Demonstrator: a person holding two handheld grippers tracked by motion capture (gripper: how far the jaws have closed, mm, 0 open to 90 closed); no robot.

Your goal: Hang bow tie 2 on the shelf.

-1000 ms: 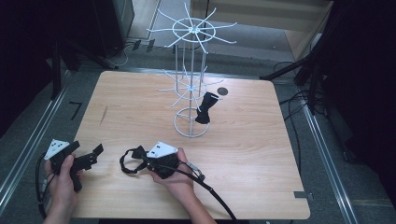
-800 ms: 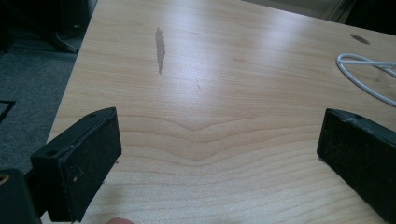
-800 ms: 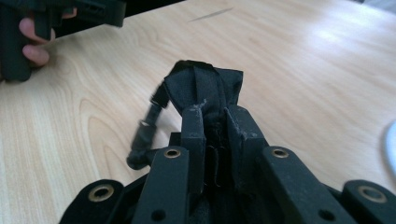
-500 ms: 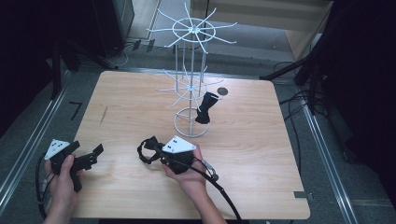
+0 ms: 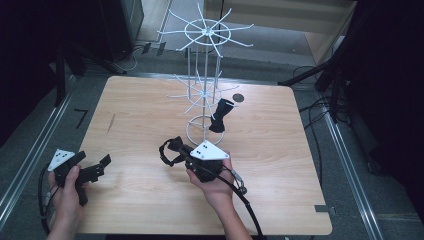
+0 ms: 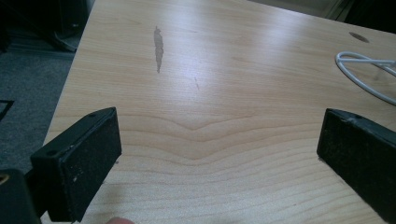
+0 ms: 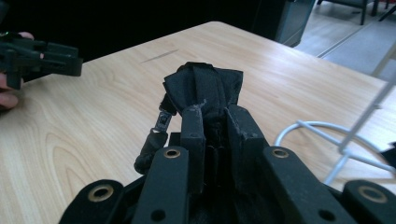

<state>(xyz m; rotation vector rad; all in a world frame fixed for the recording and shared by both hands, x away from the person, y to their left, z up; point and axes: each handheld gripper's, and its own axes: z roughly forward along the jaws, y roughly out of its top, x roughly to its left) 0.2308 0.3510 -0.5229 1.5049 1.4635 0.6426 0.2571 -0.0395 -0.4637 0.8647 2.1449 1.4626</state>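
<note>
My right gripper (image 5: 181, 151) is shut on a black bow tie (image 5: 170, 150) just above the wooden table (image 5: 300, 165), a little in front of the white wire rack (image 5: 202, 95). In the right gripper view the folded bow tie (image 7: 205, 86) sticks out past the pinched jaws (image 7: 215, 116) and its strap with a clasp (image 7: 156, 135) hangs at the left. A second black bow tie (image 5: 220, 116) hangs from a low arm of the rack. My left gripper (image 5: 94, 161) rests near the table's left front corner, open, with bare wood between its pads (image 6: 84, 158).
The rack's base ring (image 5: 197, 127) stands mid-table, and part of it shows in the left gripper view (image 6: 364, 77) and the right gripper view (image 7: 317, 130). A small dark round spot (image 5: 238, 98) lies behind the rack. Dark floor, cables and metal rails surround the table.
My right gripper has carried the bow tie rightward and upward, closer to the rack's base. The left gripper has stayed where it was.
</note>
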